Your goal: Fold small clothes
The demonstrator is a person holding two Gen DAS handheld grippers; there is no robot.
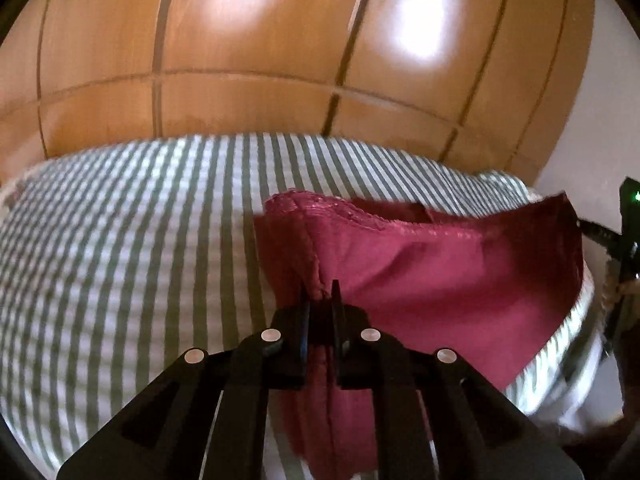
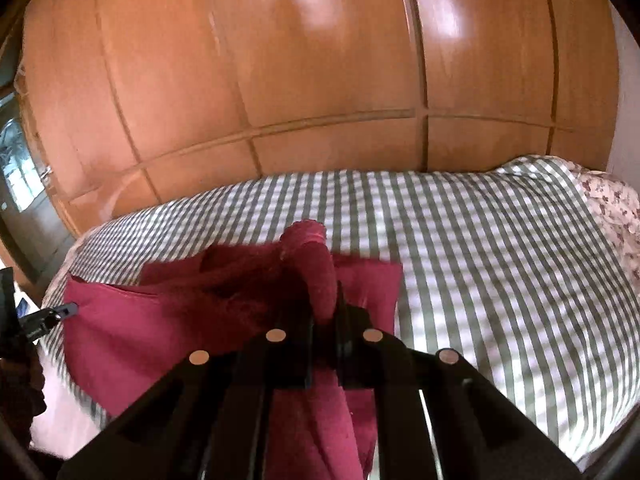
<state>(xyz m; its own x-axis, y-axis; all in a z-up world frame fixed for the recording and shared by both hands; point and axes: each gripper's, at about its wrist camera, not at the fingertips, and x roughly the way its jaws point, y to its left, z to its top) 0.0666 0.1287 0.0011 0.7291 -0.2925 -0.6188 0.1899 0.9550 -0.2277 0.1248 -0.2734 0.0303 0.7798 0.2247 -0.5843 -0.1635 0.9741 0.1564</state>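
One red garment (image 1: 440, 264) stretches between two grippers, left (image 1: 320, 292) and right (image 2: 324, 300), jaws pinching it.

Both views warm-lit, moderately bright. White glare patches on glossy wooden wardrobe (image 1: 256, 40) doors, upper centre and upper right. Strong fisheye bowing; black vignette in corners. Motion blur smears striped bedcover (image 1: 120, 240) and red cloth (image 2: 160, 320); foreground mechanism in shadow.

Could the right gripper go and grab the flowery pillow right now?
Probably not yet: the right gripper is shut on the red garment, so its jaws are full. The flowery pillow lies far off at the bed's right edge, unblocked.
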